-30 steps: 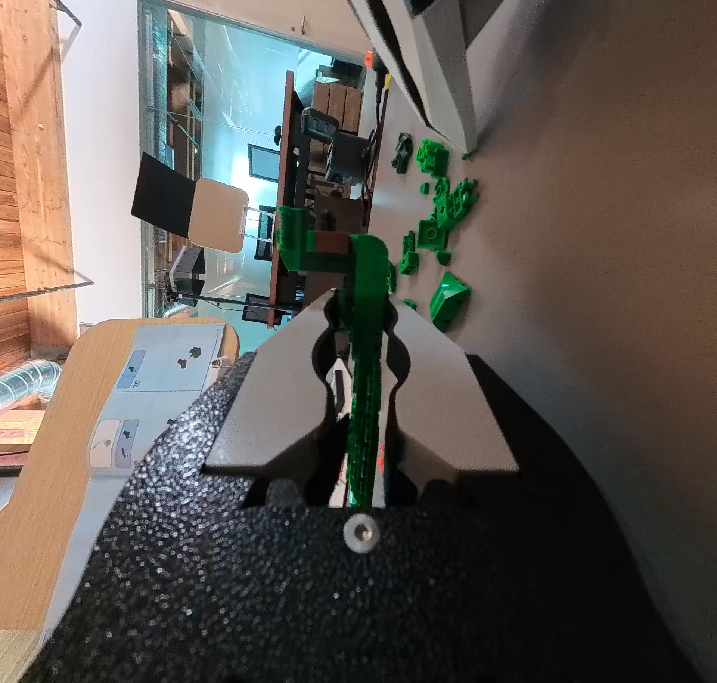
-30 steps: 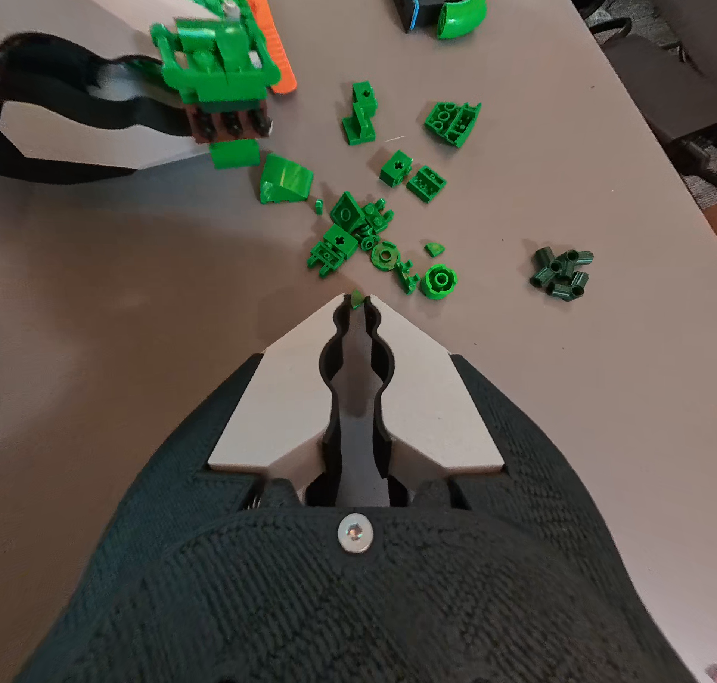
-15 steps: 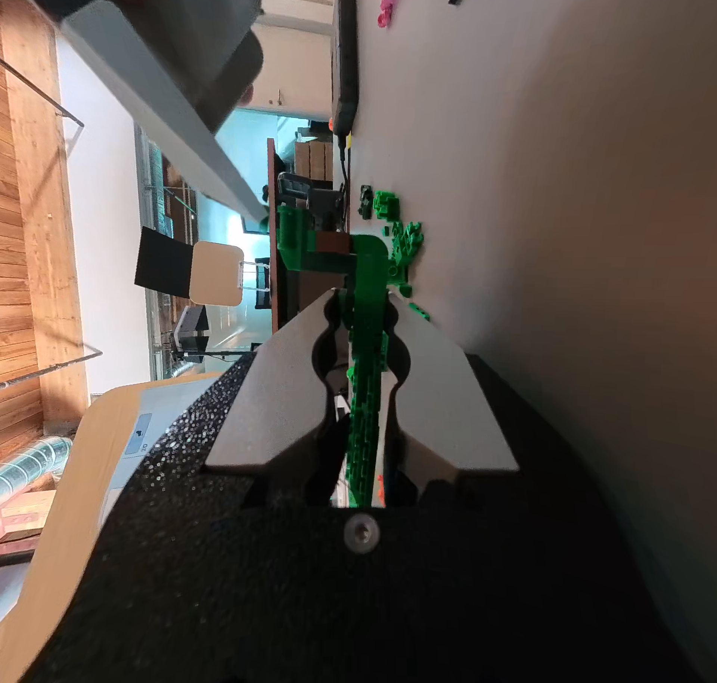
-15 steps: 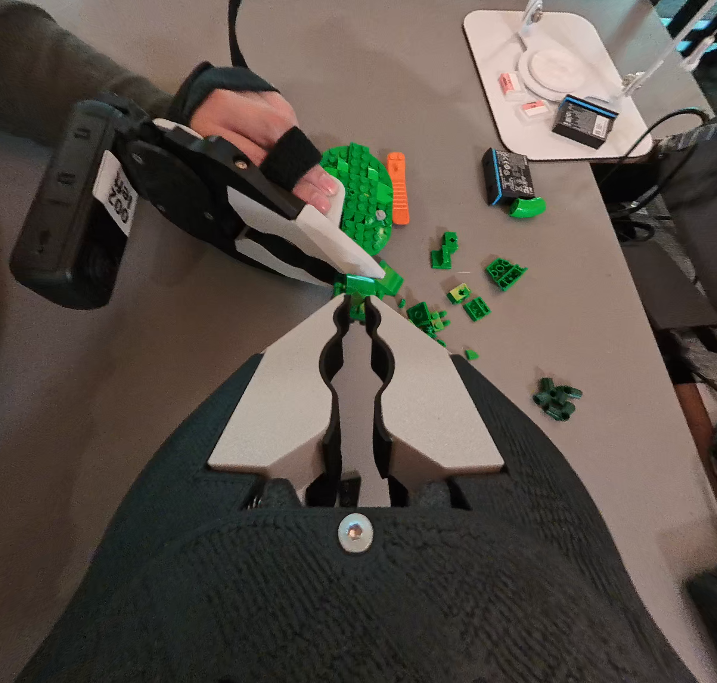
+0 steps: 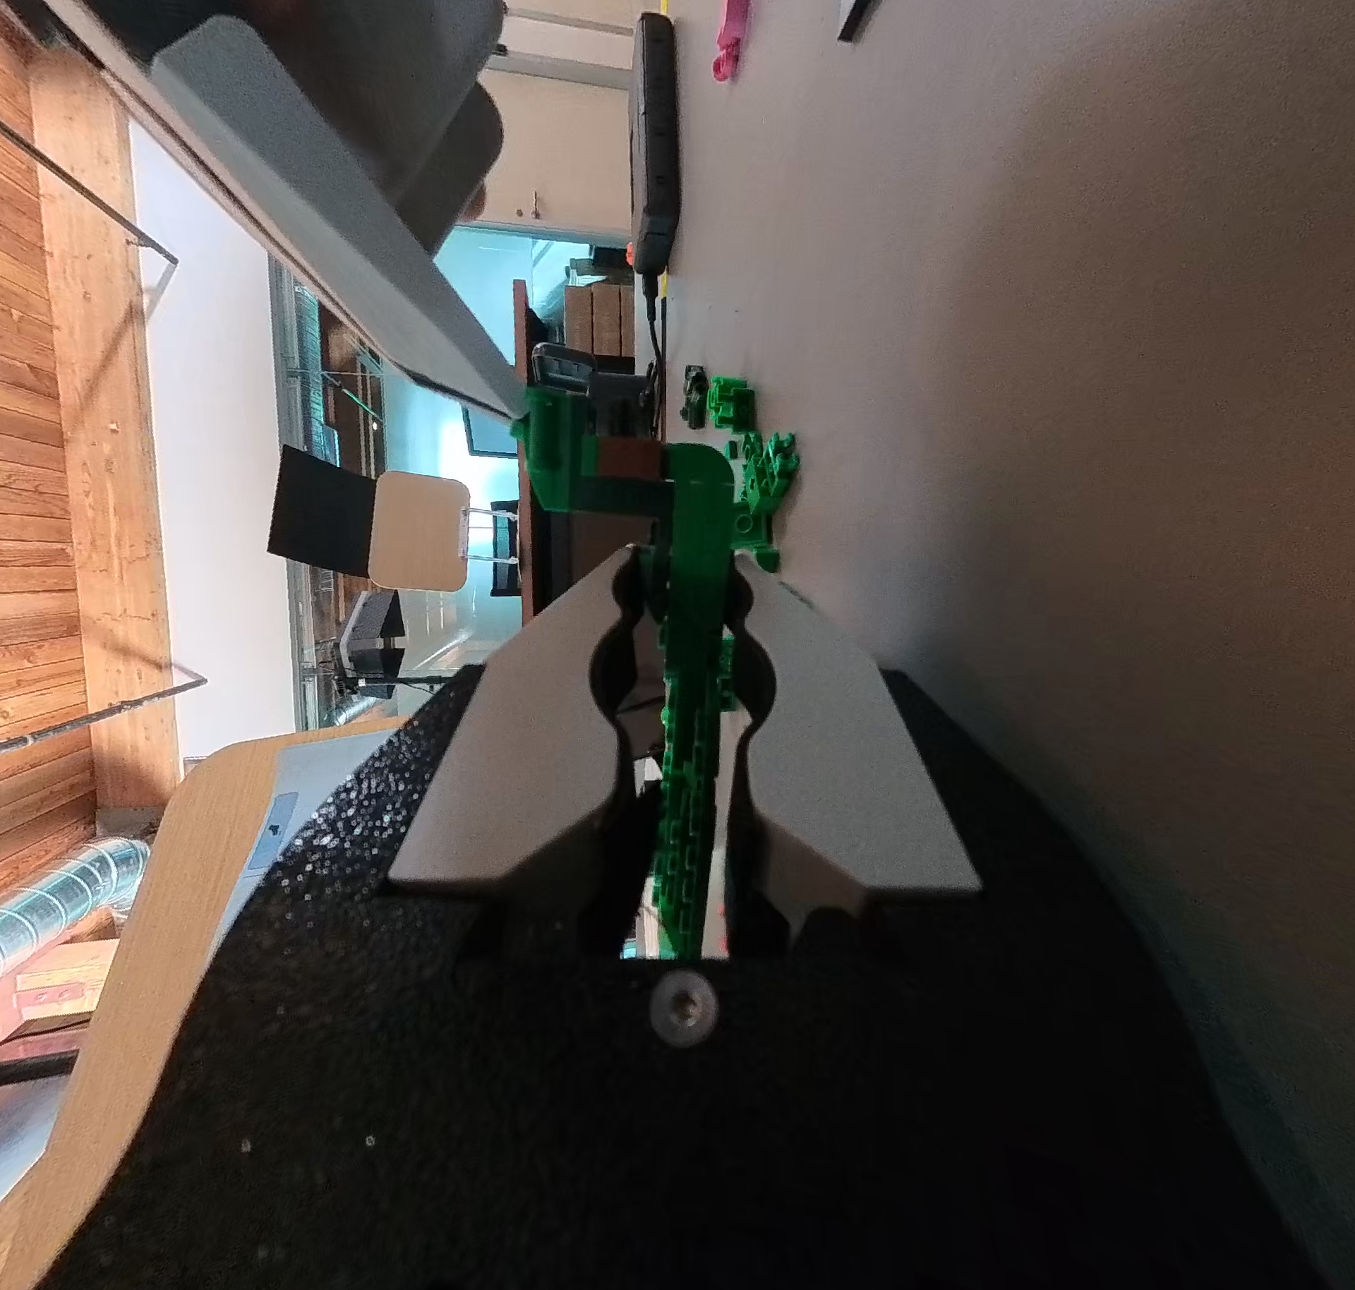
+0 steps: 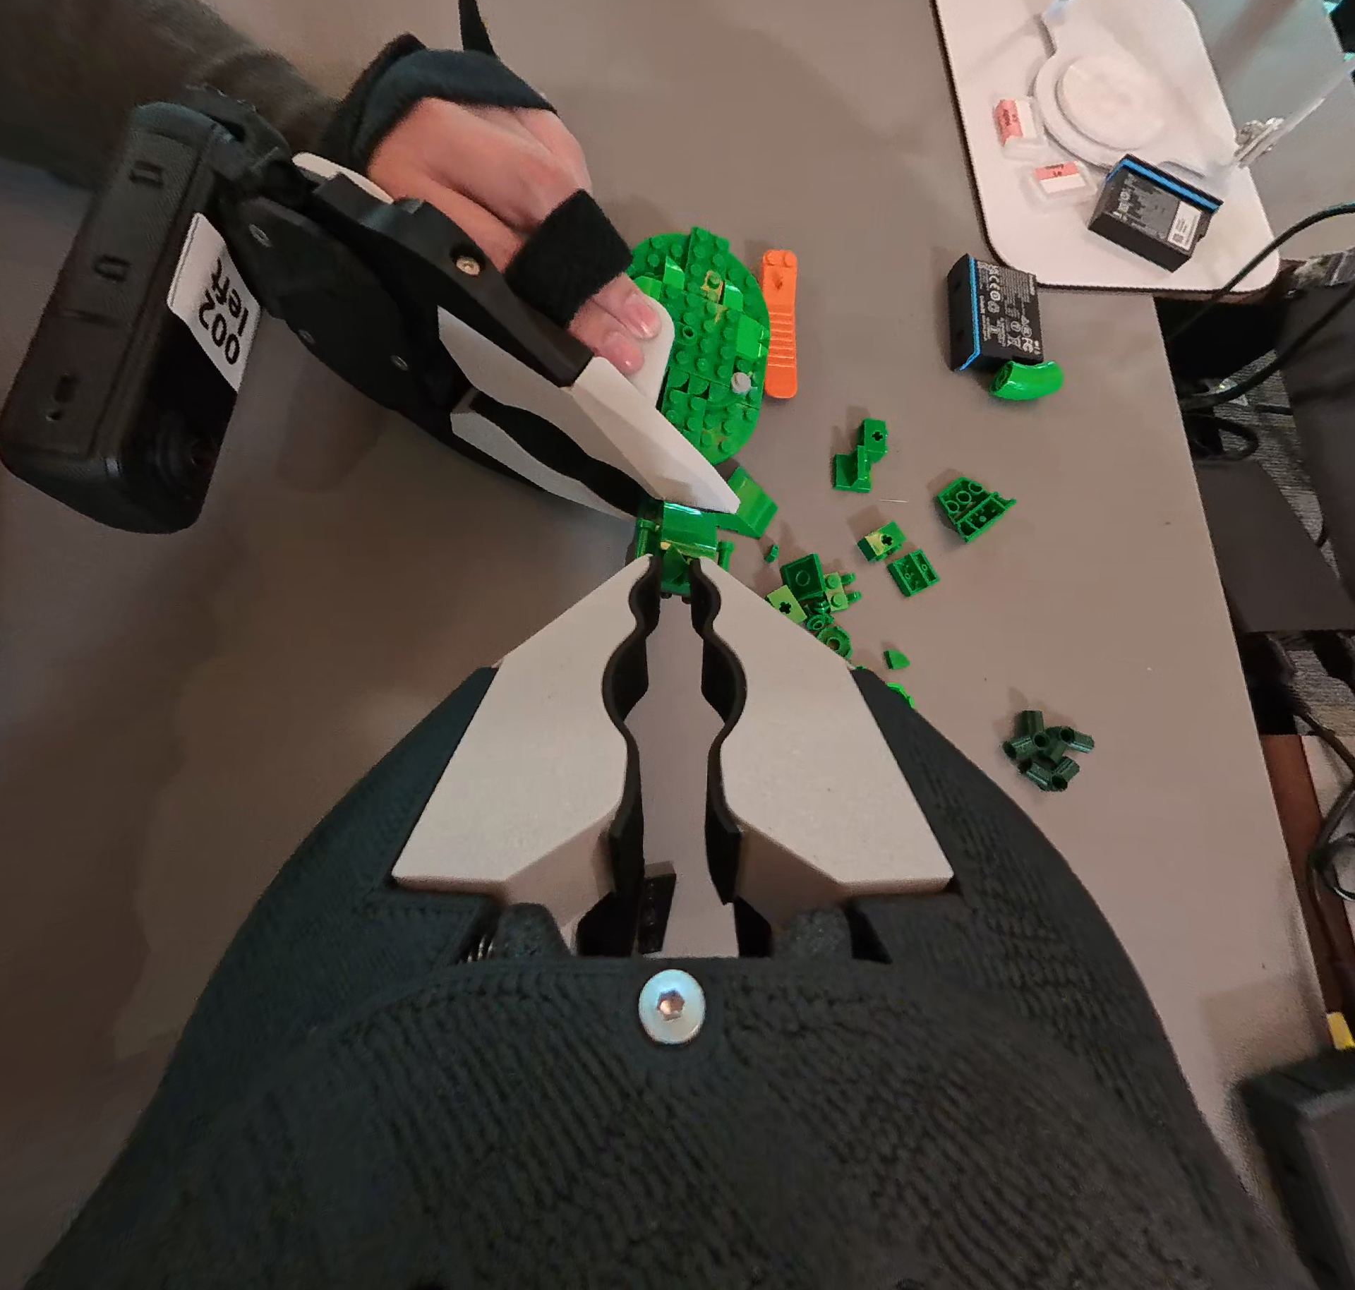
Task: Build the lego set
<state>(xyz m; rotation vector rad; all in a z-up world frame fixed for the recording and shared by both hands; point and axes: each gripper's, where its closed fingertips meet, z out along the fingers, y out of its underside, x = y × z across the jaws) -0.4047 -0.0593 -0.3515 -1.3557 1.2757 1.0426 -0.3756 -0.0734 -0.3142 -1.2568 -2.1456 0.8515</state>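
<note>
While the left gripper (image 5: 685, 565) has its fingers clamped on the green lego build (image 5: 693, 668) above the desk (image 6: 220, 631), the right gripper (image 6: 671, 569), fingers nearly together, meets its top; pressing a piece there seems the step, which calls for straight alignment.

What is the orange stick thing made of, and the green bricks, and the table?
The orange stick looks like hard, smooth plastic: even colour, moulded ridges. The loose green bricks look like glossy plastic too, with crisp studs and small shines. The table is a matt grey top with no grain; laminate perhaps, I cannot tell.
</note>
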